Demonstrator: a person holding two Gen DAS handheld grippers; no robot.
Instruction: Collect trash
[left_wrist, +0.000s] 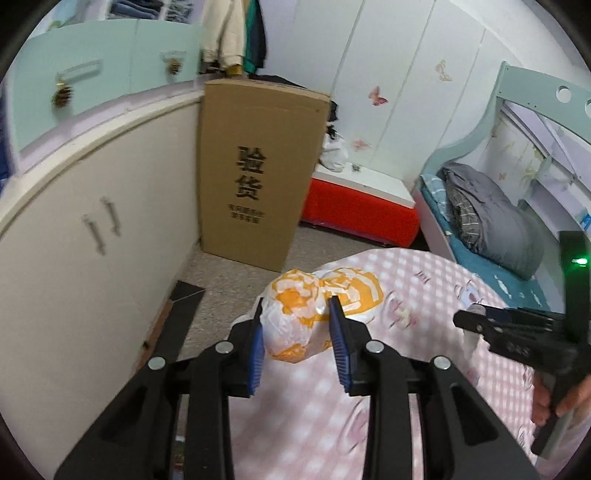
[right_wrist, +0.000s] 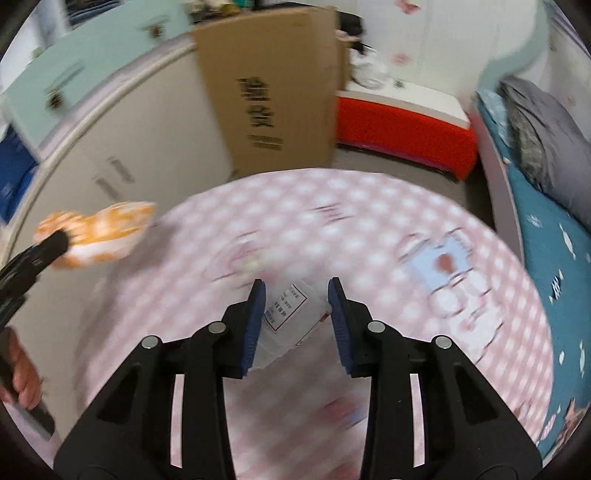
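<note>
Over the left edge of the pink checked counter (left_wrist: 406, 280), the left gripper (left_wrist: 297, 325) is clamped on an orange-and-white plastic bag (left_wrist: 317, 306), held clear of the cloth, with a tall cardboard box (left_wrist: 258, 166) standing on the floor beyond. Nearer the counter's middle, the right gripper (right_wrist: 297, 314) grips a crumpled clear wrapper with red-bordered print (right_wrist: 291, 317), its blue pads (right_wrist: 255, 325) pressing both sides

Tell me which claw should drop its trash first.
Left, probably. The left claw grips the orange bag already past the table edge, over floor. The right claw holds a clear wrapper above mid-table. No bin is visible.
</note>
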